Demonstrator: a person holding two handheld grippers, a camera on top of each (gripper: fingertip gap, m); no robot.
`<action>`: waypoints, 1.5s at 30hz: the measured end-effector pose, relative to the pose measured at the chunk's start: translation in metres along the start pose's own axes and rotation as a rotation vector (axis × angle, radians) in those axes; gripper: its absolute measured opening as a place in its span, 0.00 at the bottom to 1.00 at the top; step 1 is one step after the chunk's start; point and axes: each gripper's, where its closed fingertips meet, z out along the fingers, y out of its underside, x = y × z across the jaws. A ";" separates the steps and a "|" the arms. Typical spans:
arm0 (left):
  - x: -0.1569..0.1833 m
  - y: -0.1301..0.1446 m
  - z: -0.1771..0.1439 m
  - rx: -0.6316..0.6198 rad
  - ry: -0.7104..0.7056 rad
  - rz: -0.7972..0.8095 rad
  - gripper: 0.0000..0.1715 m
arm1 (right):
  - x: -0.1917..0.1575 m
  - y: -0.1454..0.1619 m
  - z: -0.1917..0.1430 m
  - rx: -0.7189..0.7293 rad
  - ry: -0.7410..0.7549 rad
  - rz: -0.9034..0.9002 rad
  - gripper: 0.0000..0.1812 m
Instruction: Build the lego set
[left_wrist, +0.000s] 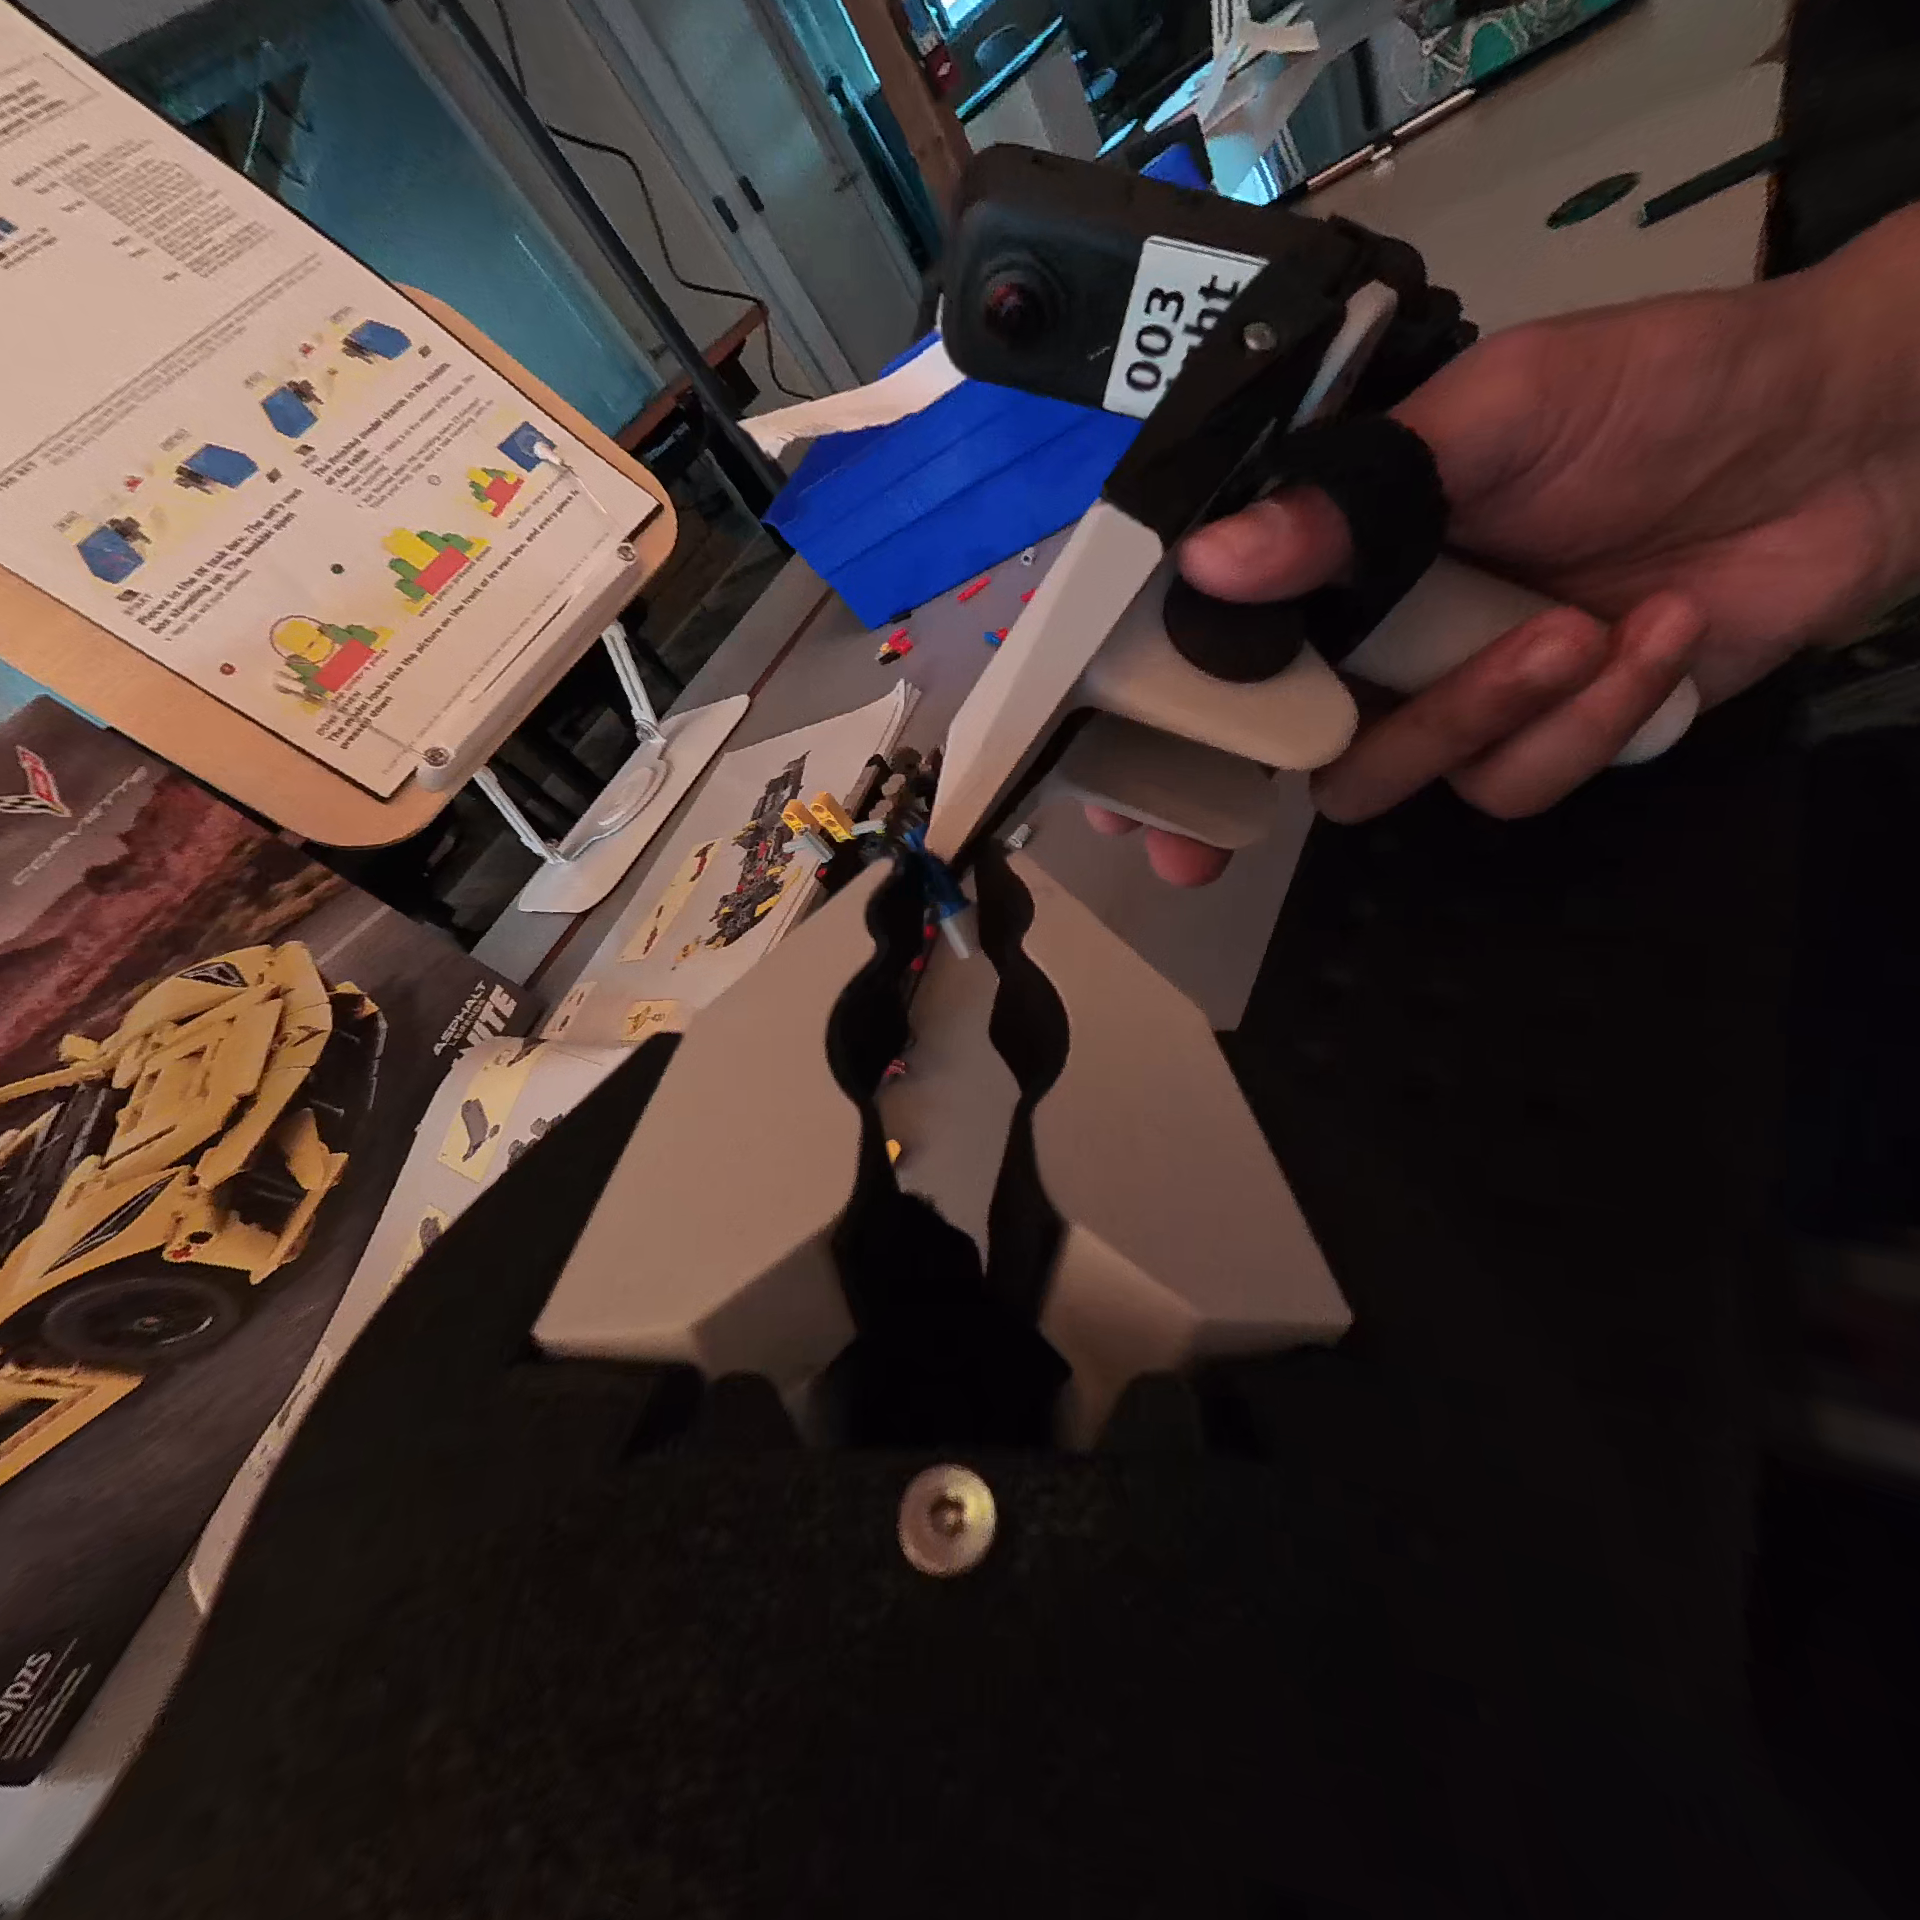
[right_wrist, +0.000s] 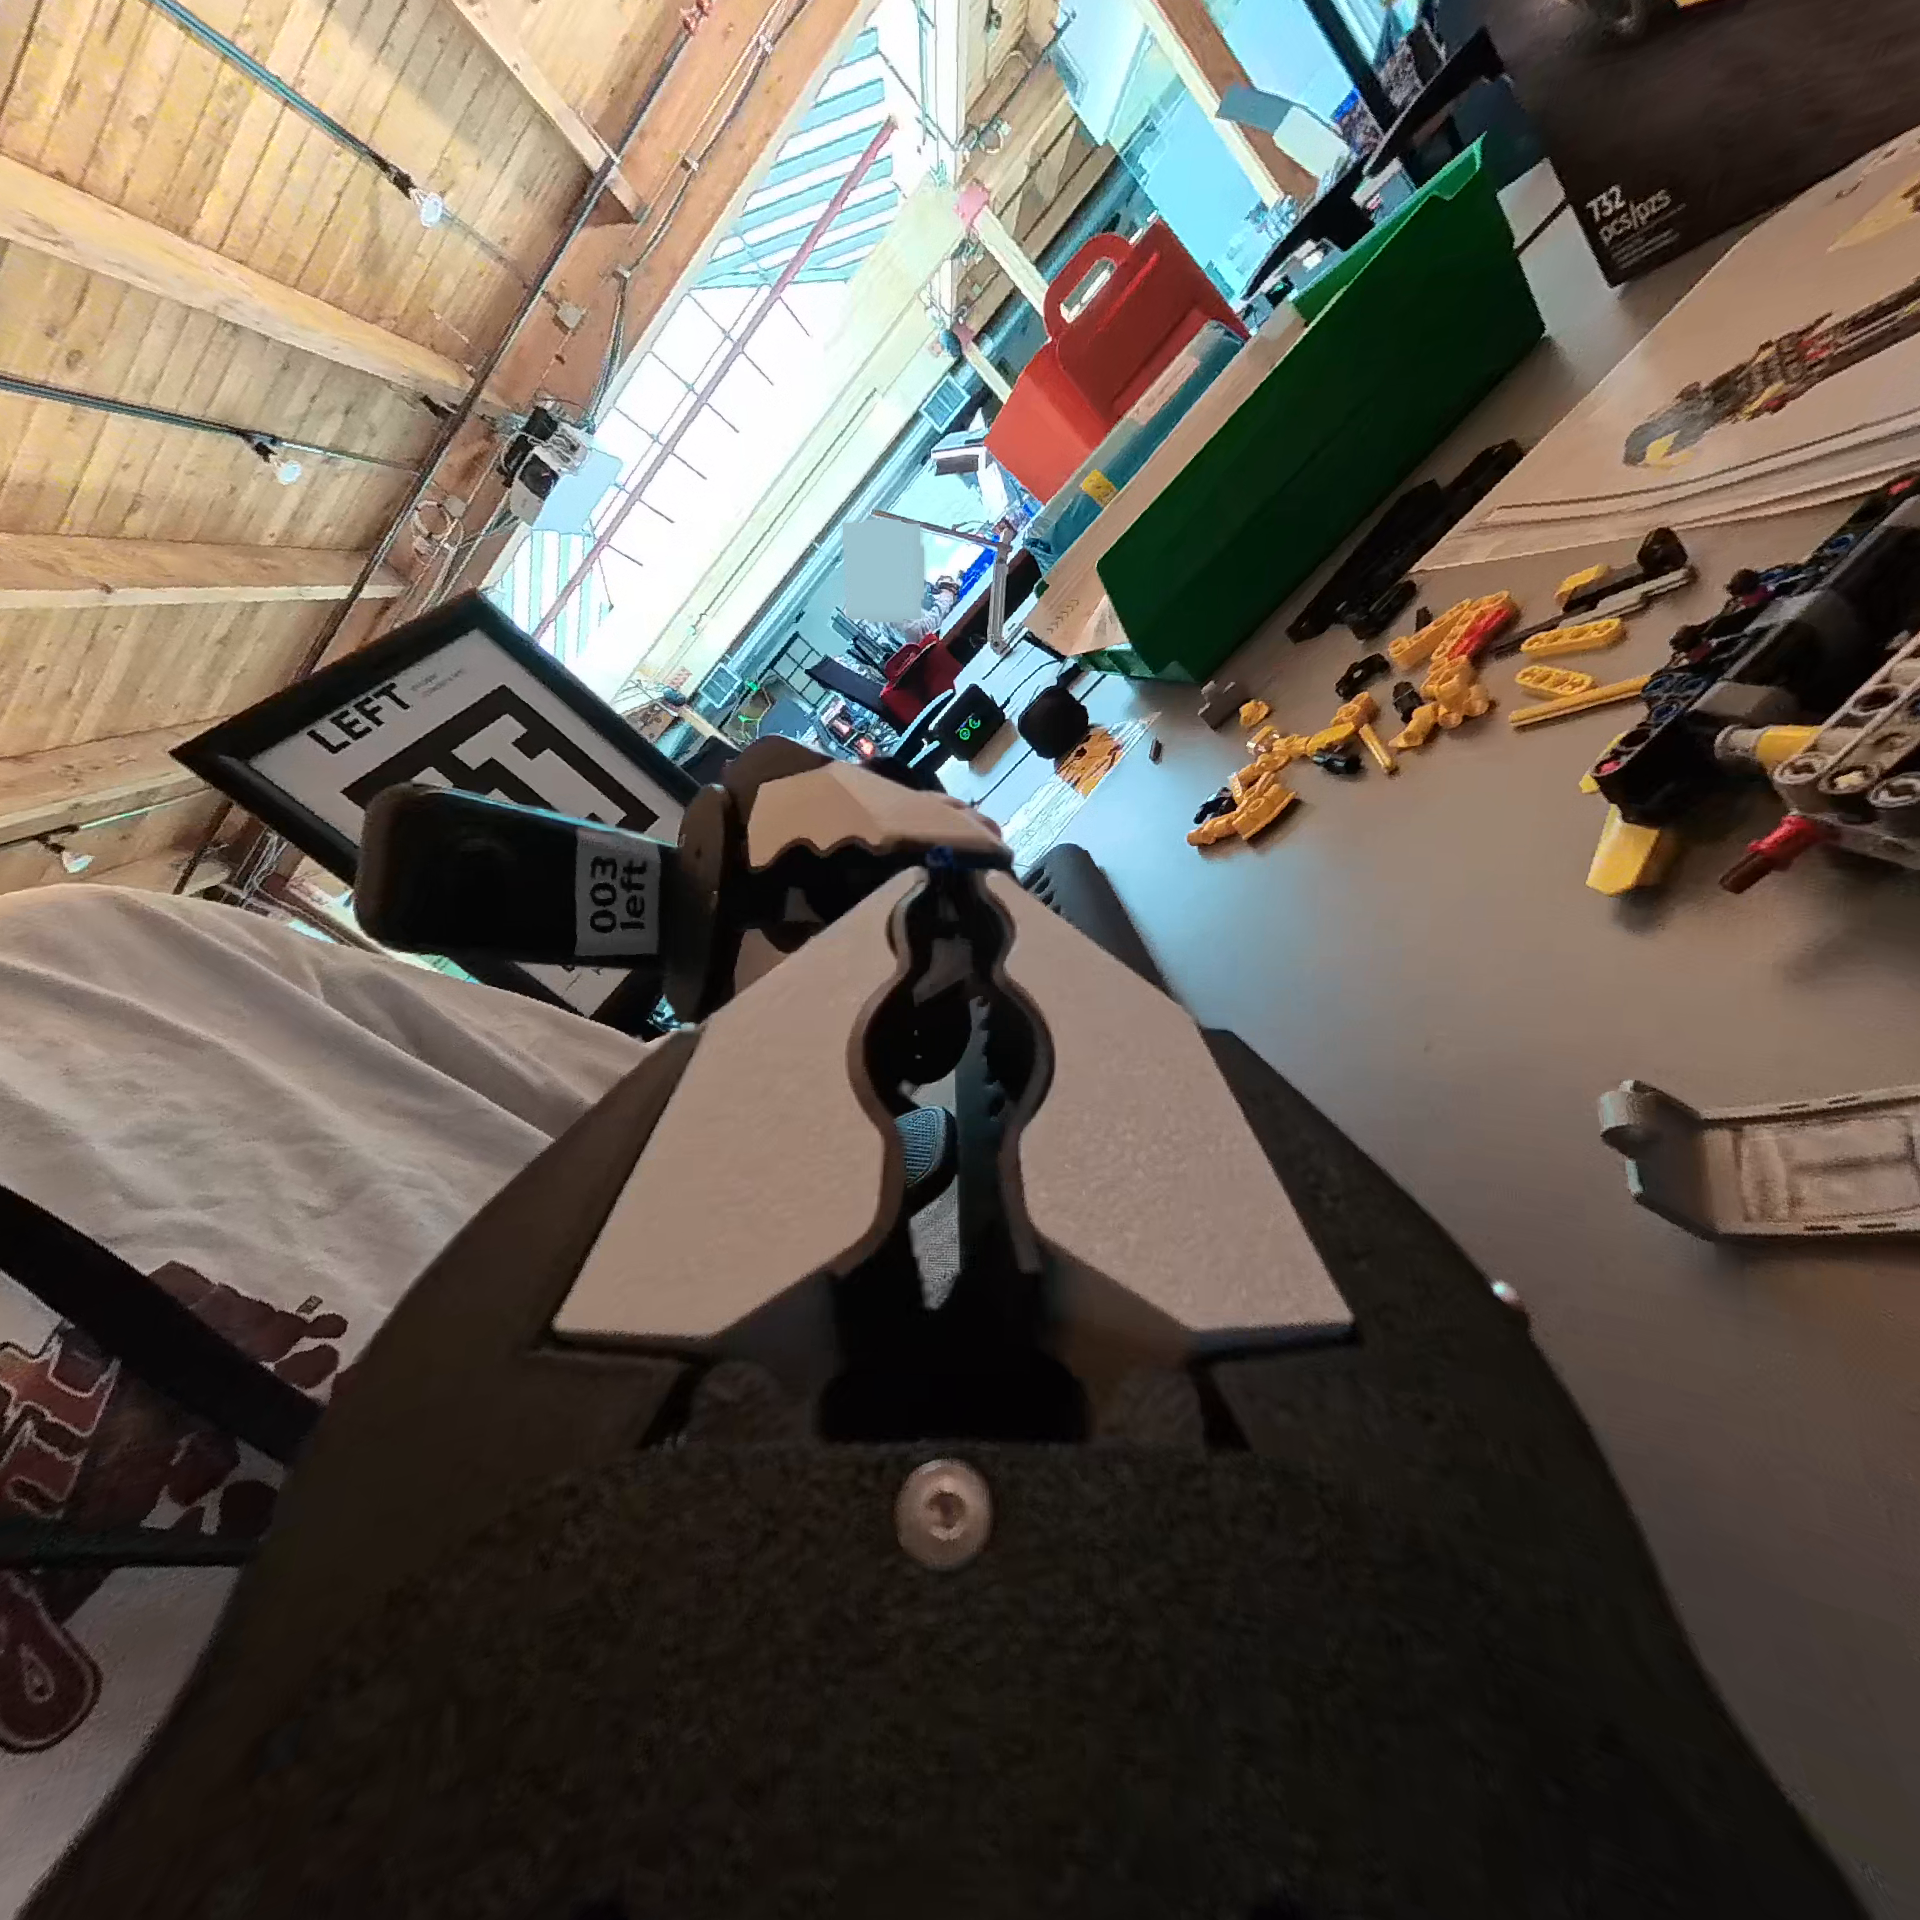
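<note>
My left gripper fills the foreground of the left wrist view. Its jaws are nearly closed on a small blue piece with a light grey pin. My right gripper, held by a hand, comes in from the upper right, and its tips meet the same piece. In the right wrist view my right gripper is closed around the blue piece, tip to tip with my left gripper. Both hold it above the grey table. The partly built car lies at the right.
Loose yellow and black pieces lie beside a green bin and a red box. A grey plastic part lies nearer. The set's box, an open booklet, a sheet on a stand and a blue bin are on the left. Less than 4 cm separates the two grippers' tips. Left tips and right tips are each some 15 centimetres from the partly built car.
</note>
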 end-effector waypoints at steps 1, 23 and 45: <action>0.000 0.001 0.001 -0.004 0.005 0.012 0.04 | 0.001 0.000 0.000 -0.008 0.002 0.006 0.02; -0.006 0.010 0.014 -0.209 -0.091 0.499 0.03 | 0.016 -0.001 -0.011 -0.050 0.096 -0.051 0.00; -0.003 0.022 0.018 -0.256 -0.078 0.532 0.01 | 0.023 0.004 -0.011 -0.104 0.215 -0.265 0.04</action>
